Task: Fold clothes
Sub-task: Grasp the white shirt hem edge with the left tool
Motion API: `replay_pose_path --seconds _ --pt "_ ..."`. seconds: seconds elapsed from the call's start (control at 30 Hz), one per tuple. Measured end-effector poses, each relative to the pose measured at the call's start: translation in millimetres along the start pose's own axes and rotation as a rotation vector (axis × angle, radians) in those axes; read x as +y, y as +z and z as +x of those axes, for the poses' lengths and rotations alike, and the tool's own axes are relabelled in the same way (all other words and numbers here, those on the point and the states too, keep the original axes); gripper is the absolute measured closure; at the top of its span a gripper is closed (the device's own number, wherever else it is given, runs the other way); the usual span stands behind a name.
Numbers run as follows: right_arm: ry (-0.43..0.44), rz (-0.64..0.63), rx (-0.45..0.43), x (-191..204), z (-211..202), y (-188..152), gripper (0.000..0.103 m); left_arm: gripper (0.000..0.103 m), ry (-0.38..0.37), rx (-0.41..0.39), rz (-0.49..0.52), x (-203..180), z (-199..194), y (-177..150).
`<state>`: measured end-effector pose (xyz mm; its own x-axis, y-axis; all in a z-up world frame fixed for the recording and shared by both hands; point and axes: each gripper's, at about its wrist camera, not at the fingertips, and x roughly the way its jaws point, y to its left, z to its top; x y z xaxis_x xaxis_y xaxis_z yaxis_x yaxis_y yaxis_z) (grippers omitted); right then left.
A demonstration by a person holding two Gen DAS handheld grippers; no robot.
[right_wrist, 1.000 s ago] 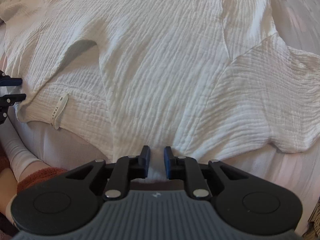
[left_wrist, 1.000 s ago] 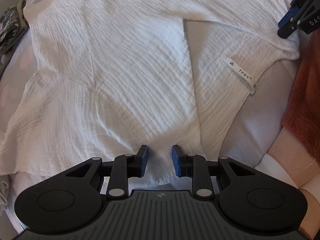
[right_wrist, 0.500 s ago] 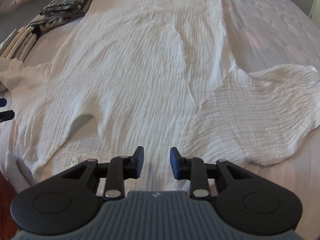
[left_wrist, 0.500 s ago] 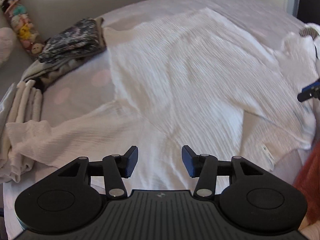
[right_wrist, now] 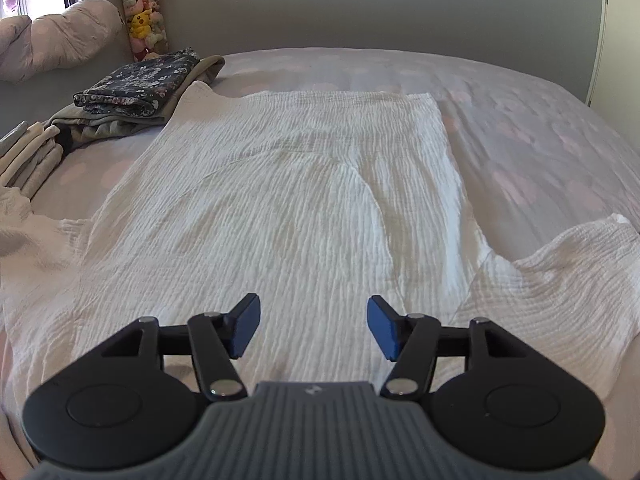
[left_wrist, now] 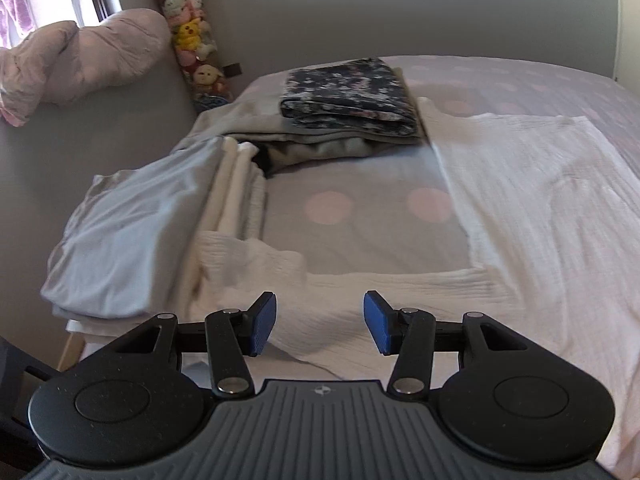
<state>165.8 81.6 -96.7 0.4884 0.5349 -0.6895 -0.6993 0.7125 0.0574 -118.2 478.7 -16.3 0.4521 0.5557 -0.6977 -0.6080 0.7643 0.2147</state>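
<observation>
A white crinkled shirt (right_wrist: 304,208) lies spread flat on the bed, body running away from me, one sleeve (right_wrist: 560,280) out to the right. In the left wrist view its other sleeve (left_wrist: 360,300) stretches leftward under my left gripper (left_wrist: 320,322), which hovers above it, open with nothing between the blue pads. My right gripper (right_wrist: 314,330) hangs over the near part of the shirt's body; its jaws are opening and nothing is between them. Neither gripper shows in the other's view.
Folded clothes sit at the left: a pale blue and cream pile (left_wrist: 132,240), then a dark floral piece (left_wrist: 348,96) on a grey-green one. A pink pillow (left_wrist: 72,60) and a tube of plush toys (left_wrist: 188,32) stand by the wall. The dotted bedsheet (right_wrist: 520,128) extends right.
Both grippers let go of the shirt's near edge and opened. The left one rose and swung left toward the sleeve and the folded piles. The right one lifted and tilted up over the shirt.
</observation>
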Motion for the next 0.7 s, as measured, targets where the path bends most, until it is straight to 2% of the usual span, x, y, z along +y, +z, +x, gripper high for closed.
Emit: replay_pose_path --seconds 0.17,0.33,0.5,0.53,0.6,0.63,0.7 --pt "0.037 0.063 0.007 -10 13 0 0.040 0.057 0.100 -0.035 -0.001 30 24 3" --pt "0.063 0.142 0.035 -22 29 0 0.040 0.057 0.143 -0.023 0.001 40 54 8" --pt "0.084 0.148 0.046 -21 35 0 0.040 0.057 0.173 -0.004 0.014 45 81 9" --pt "0.087 0.149 0.047 -21 36 0 0.040 0.059 0.175 -0.004 0.007 47 84 10" --pt "0.089 0.152 0.055 -21 38 0 0.040 0.071 0.179 -0.005 -0.008 52 92 10" --pt "0.089 0.153 0.057 -21 39 0 0.040 0.073 0.177 -0.004 -0.013 53 94 10" --pt "0.088 0.153 0.060 -21 41 0 0.040 0.095 0.166 0.002 -0.015 55 96 11"
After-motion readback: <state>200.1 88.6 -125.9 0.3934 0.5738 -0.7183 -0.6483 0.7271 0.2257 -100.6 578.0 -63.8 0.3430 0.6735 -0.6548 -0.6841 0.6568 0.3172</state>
